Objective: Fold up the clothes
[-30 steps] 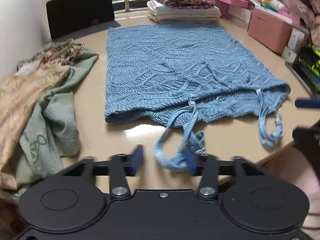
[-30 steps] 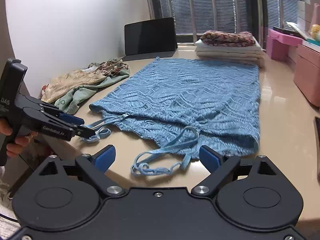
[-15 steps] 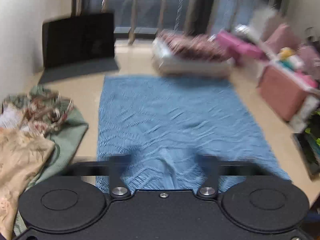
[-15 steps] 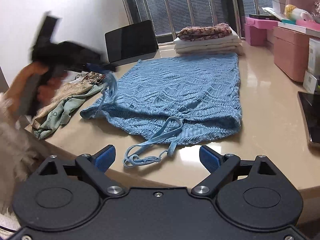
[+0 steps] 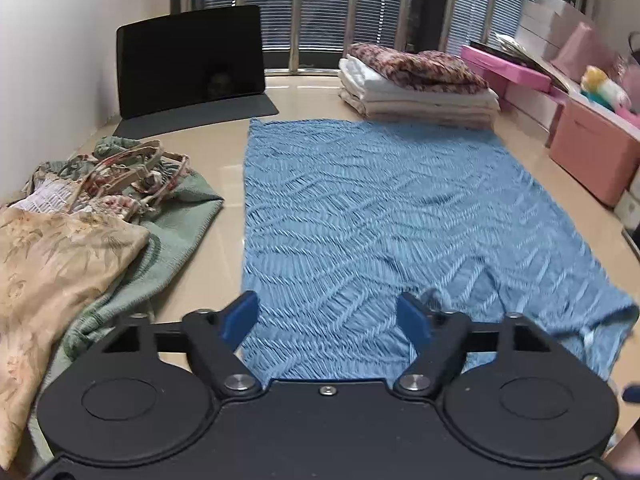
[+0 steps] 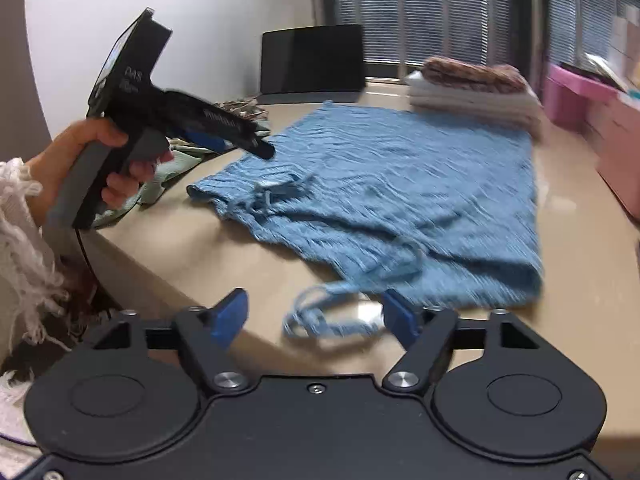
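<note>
The blue knit strappy top (image 5: 372, 216) lay spread flat along the middle of the beige table (image 5: 224, 148), its hem toward the far edge by the window and its strap end toward the near edge. One strap (image 6: 276, 192) lay bunched on top of the fabric at the near left corner of the garment. The other strap (image 6: 324, 312) trailed off the garment's near edge onto bare table top, close to the table's near edge.

The left gripper (image 5: 330, 318) hovered over the near end of the top. Its blue fingers (image 5: 240, 316) stood apart with fabric visible below the gap; the pads pressed on nothing, and the jaws were closing. In the right wrist view the same tool appeared in the person's left hand (image 6: 86, 160), raised above the near left corner of the garment, clear of the cloth.

The right gripper (image 6: 314, 318) stood at the near edge of the table with the trailing strap loop lying between its fingers (image 6: 230, 316). The pads were apart, not clamped on it, and the jaws were closing.

A heap of unfolded garments (image 5: 80, 232), green, floral and tan, lay at the left edge. A stack of folded clothes (image 5: 416, 84) sat at the far edge, touching the hem. A tablet in its folio stand (image 5: 192, 64) stood at the far left corner. Pink storage boxes (image 5: 592, 152) lined the right edge.
</note>
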The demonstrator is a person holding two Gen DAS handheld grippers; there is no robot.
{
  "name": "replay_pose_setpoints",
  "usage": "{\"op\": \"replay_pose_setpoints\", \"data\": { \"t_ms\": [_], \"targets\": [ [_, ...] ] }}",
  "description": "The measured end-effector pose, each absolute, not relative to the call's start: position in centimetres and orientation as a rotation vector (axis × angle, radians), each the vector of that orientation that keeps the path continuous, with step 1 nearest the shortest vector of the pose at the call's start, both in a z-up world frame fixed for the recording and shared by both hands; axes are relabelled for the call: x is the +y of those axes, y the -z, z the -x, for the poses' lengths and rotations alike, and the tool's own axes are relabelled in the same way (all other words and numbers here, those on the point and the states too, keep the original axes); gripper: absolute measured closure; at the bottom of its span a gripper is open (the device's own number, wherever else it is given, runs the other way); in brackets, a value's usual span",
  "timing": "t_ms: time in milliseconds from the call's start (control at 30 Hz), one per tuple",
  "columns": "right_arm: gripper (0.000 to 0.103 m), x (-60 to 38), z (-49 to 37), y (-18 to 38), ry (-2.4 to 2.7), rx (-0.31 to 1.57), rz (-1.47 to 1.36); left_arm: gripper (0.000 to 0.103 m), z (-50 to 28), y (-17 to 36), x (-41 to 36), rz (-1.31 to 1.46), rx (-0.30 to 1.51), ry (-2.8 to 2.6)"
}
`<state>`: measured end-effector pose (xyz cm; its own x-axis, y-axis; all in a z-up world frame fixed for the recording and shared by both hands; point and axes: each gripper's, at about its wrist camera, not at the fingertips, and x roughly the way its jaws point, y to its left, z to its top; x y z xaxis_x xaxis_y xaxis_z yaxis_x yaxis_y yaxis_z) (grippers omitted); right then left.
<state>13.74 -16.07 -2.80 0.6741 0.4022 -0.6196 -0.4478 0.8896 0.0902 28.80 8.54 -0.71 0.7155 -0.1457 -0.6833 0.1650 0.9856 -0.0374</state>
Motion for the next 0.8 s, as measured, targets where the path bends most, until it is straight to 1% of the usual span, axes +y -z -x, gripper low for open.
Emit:
{"op": "replay_pose_setpoints", "data": {
  "t_ms": [67,100,133,200,233,300,333,367,400,500,567,700,733,767,800],
  "targets": [
    [0.05,-15.0,-15.0,2.7,-0.439,0.726,0.061,0.031,-28.9,1.4,8.2,-0.05,0.766,0.16],
    [0.054,-14.7,-15.7,2.6,-0.431,0.761,0.048,0.031,-29.0,1.9,8.0,-0.068,0.779,0.149],
    [0.056,-14.5,-16.2,2.7,-0.431,0.794,0.035,0.029,-29.0,2.3,7.8,-0.085,0.783,0.14],
    [0.056,-14.0,-16.6,2.9,-0.444,0.85,0.026,0.029,-28.7,2.6,7.7,-0.104,0.765,0.139],
    [0.056,-13.6,-16.5,3.1,-0.444,0.86,0.053,0.029,-28.6,2.6,7.8,-0.102,0.762,0.139],
    [0.059,-12.7,-16.2,3.2,-0.432,0.862,0.13,0.028,-28.5,2.7,7.8,-0.096,0.759,0.137],
    [0.069,-12.4,-16.2,3.1,-0.424,0.862,0.154,0.028,-28.6,2.7,7.8,-0.093,0.757,0.136],
    [0.09,-12.4,-16.4,3.1,-0.425,0.868,0.15,0.028,-28.5,2.8,7.8,-0.094,0.754,0.136],
    [0.1,-12.7,-16.7,3.0,-0.431,0.883,0.128,0.028,-28.5,2.8,7.8,-0.094,0.752,0.137],
    [0.101,-14.4,-18.3,2.6,-0.44,0.93,0.027,0.027,-28.5,3.0,7.9,-0.094,0.744,0.141],
    [0.101,-16.6,-19.8,1.9,-0.442,0.936,-0.119,0.027,-28.4,3.1,7.9,-0.095,0.739,0.144],
    [0.101,-21.6,-23.7,-0.1,-0.435,0.856,-0.416,0.026,-28.6,3.0,7.9,-0.097,0.744,0.146],
    [0.1,-22.5,-24.9,-0.2,-0.409,0.84,-0.454,0.026,-28.6,3.0,7.9,-0.096,0.745,0.147],
    [0.095,-23.3,-26.2,0.1,-0.382,0.838,-0.488,0.025,-28.7,3.1,7.9,-0.094,0.746,0.147],
    [0.094,-24.0,-27.6,0.5,-0.357,0.858,-0.518,0.024,-28.7,3.1,8.0,-0.092,0.747,0.146]
  ]
}}
